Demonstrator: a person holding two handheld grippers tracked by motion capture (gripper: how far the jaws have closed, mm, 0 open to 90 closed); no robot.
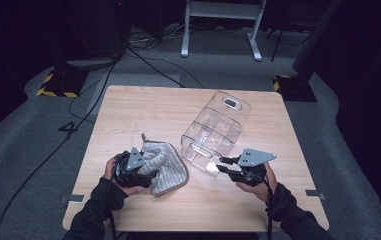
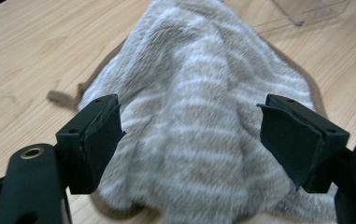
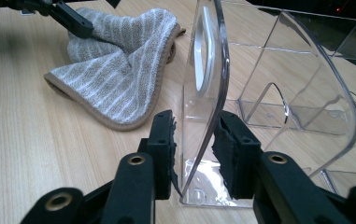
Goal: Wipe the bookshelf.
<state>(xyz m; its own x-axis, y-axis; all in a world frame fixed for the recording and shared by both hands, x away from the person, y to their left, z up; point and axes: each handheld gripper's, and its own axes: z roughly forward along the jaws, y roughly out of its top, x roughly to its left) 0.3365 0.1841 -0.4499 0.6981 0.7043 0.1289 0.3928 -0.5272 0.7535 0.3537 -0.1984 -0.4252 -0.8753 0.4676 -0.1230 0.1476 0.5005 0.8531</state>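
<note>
Soft towel, rigid clear bin

Left gripper [image 2: 189, 135] jaws gape over limp striped towel [image 1: 165, 165]; right gripper [image 3: 196, 154] jaws straddle, unclamped, the slippery clear organiser [image 3: 278, 93] wall.

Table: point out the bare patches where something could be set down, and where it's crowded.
Free: the far-left table corner beyond the striped towel, and the near strip between both forearms. Crowded: the middle, where towel and clear plastic organizer lie close.

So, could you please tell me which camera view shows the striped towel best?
The high view: the whole striped towel lies bunched on the table beside the clear organiser. The left gripper view crops the towel close and blurred; the right gripper view shows it smaller, partly covered.
</note>
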